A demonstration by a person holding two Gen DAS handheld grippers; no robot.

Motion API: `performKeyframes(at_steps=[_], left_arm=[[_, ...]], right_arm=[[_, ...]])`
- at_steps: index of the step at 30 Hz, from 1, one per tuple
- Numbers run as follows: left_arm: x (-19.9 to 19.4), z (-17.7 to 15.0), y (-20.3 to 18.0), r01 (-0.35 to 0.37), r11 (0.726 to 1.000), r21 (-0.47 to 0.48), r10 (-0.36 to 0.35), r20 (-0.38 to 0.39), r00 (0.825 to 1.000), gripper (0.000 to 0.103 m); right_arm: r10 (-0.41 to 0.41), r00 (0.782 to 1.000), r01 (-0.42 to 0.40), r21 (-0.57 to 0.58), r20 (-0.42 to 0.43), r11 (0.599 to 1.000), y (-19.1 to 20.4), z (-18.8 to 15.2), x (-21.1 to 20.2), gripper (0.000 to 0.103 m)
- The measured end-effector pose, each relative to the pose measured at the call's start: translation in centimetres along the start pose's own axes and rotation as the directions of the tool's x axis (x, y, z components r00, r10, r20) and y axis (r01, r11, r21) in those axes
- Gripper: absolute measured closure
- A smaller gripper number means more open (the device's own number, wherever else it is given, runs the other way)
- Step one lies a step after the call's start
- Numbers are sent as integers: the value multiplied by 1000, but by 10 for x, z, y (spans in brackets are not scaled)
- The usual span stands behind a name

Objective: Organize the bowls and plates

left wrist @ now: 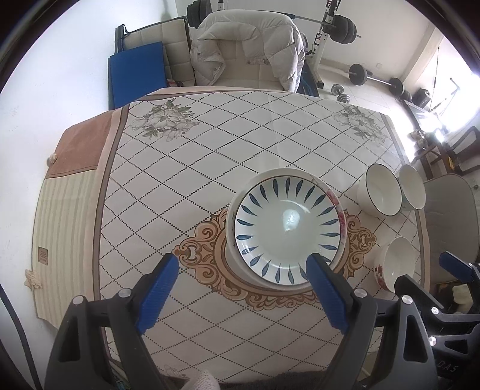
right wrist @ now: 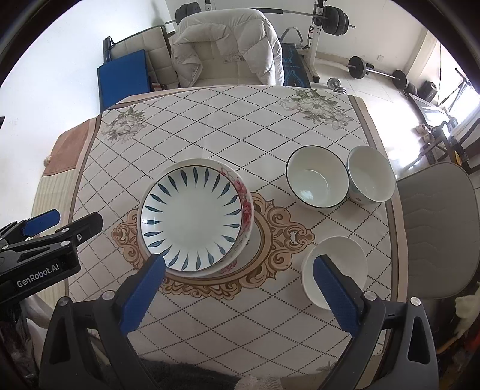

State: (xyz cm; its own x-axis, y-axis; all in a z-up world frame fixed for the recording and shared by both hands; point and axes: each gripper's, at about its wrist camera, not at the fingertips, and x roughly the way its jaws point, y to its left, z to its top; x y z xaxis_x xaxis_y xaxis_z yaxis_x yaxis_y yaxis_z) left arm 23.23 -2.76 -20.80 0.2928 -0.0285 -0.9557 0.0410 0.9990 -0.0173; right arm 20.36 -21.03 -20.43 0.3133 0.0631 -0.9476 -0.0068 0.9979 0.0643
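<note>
A blue-leaf plate (left wrist: 286, 229) (right wrist: 192, 217) lies stacked on a pink-flowered plate (right wrist: 244, 204) at the table's centre. Two white bowls stand side by side at the right: a dark-rimmed one (left wrist: 382, 189) (right wrist: 318, 180) and a pale blue one (left wrist: 414, 187) (right wrist: 370, 178). A third, flowered bowl (left wrist: 396, 264) (right wrist: 334, 270) sits nearer the front. My left gripper (left wrist: 243, 265) hovers open above the table, its right finger over the plate's near rim, nothing held. My right gripper (right wrist: 240, 267) also hangs open and empty, its right finger in front of the flowered bowl.
A diamond-patterned tablecloth (left wrist: 210, 144) covers the table. A chair with a white padded jacket (left wrist: 249, 45) stands at the far side, a grey chair (right wrist: 435, 228) at the right. Weights and a barbell rack (right wrist: 333, 24) fill the floor behind.
</note>
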Motion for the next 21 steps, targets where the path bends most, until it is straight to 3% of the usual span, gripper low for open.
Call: performKeyframes(at_steps=[8, 15, 18, 21], left_arm=[[-46, -23, 11, -3, 1000, 5, 3, 63, 998, 16], [-75, -37, 13, -4, 999, 54, -3, 132, 991, 16], [-78, -38, 11, 30, 997, 70, -39, 145, 989, 5], [-78, -37, 5, 50, 995, 86, -64, 157, 986, 4]], right_arm=[[10, 996, -9, -13, 89, 1000, 20, -27, -55, 2], [7, 992, -8, 14, 125, 1000, 33, -42, -79, 2], [24, 989, -32, 53, 144, 998, 32, -47, -86, 2], [74, 980, -92, 91, 187, 992, 23, -53, -92, 2]])
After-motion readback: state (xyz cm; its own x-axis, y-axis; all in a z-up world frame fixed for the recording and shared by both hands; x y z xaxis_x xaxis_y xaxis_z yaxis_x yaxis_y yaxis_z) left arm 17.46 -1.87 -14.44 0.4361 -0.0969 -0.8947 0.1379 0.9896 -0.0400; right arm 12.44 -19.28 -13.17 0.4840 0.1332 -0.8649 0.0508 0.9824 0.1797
